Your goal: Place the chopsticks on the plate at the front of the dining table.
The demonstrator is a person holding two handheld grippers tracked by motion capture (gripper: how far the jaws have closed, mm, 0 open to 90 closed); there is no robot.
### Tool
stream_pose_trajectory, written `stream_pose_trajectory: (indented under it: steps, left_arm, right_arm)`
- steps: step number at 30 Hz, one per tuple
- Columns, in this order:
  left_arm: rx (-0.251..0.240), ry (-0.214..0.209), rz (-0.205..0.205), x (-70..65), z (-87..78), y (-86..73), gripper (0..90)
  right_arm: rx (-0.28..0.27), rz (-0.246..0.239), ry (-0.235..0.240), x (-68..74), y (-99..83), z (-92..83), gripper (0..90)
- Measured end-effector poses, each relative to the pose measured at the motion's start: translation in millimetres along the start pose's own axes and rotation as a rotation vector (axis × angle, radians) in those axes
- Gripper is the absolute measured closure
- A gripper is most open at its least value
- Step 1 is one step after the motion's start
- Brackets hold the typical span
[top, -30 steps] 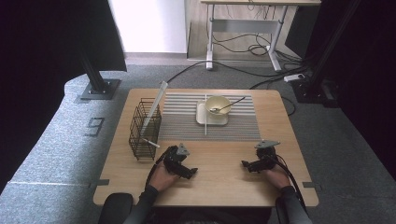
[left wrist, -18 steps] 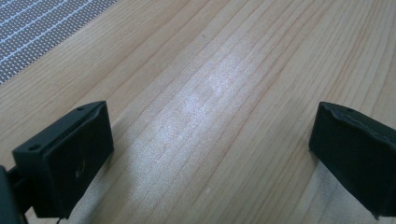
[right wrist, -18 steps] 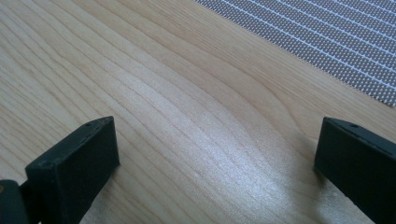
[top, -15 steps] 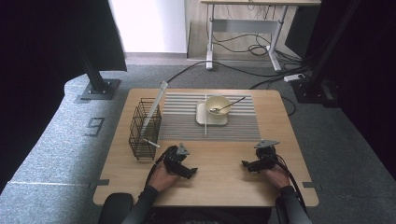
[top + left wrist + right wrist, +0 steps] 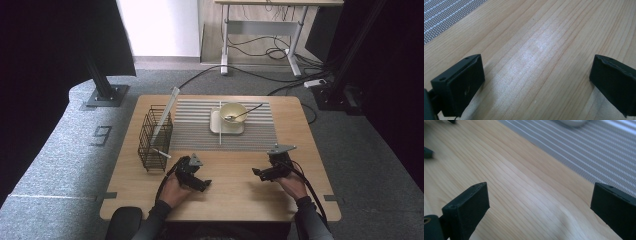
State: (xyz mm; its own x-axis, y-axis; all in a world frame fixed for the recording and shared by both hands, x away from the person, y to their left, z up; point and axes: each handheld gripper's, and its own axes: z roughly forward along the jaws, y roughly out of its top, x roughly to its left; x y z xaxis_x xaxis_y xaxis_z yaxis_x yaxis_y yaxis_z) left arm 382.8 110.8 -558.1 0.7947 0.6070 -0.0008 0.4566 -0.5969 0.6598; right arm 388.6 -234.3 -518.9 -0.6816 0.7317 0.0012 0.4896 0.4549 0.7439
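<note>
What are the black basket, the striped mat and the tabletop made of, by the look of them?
The basket looks like thin metal wire with a dark coating: open grid sides that you see through. The mat seems woven fabric or vinyl, with a fine grey mesh and pale stripes. The tabletop looks like light wood or wood laminate, matte, with straight grain lines.

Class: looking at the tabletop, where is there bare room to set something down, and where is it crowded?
Free: bare wood between the left gripper and right gripper, and the right strip beside the striped mat. Crowded: the wire basket at the left, and the bowl with spoon on its plate.
</note>
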Motion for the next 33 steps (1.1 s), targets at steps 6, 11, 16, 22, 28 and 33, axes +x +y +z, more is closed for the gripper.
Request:
stream_pose_trajectory:
  steps: [6, 11, 16, 22, 28, 33]
  left_arm:
    - [0.000, -0.001, 0.002, 0.2, -0.1, 0.1, 0.0]
    - [0.000, -0.001, 0.002, 0.2, 0.0, 0.0, 0.0]
    - [0.000, 0.000, 0.000, -0.1, -0.1, 0.0, 0.0]
    - [0.000, 0.001, -0.001, -0.4, -0.2, -0.1, 0.0]
    - [0.000, 0.001, -0.003, -0.4, -0.2, -0.1, 0.0]
    - [0.000, 0.001, -0.002, -0.3, -0.2, -0.1, 0.0]
  right_arm:
    - [-0.026, -0.029, 0.026, 14.6, 26.3, -7.6, 1.4]
    - [-0.038, -0.060, 0.048, 27.4, 47.4, -11.2, 1.0]
    - [-0.040, -0.092, 0.078, 39.9, 65.9, -10.3, 0.9]
    - [-0.058, -0.122, 0.128, 55.8, 90.0, -4.7, 0.7]
    - [-0.071, -0.141, 0.168, 69.2, 110.5, 1.4, 0.7]
    - [-0.082, -0.156, 0.200, 80.1, 127.2, 5.0, 0.8]
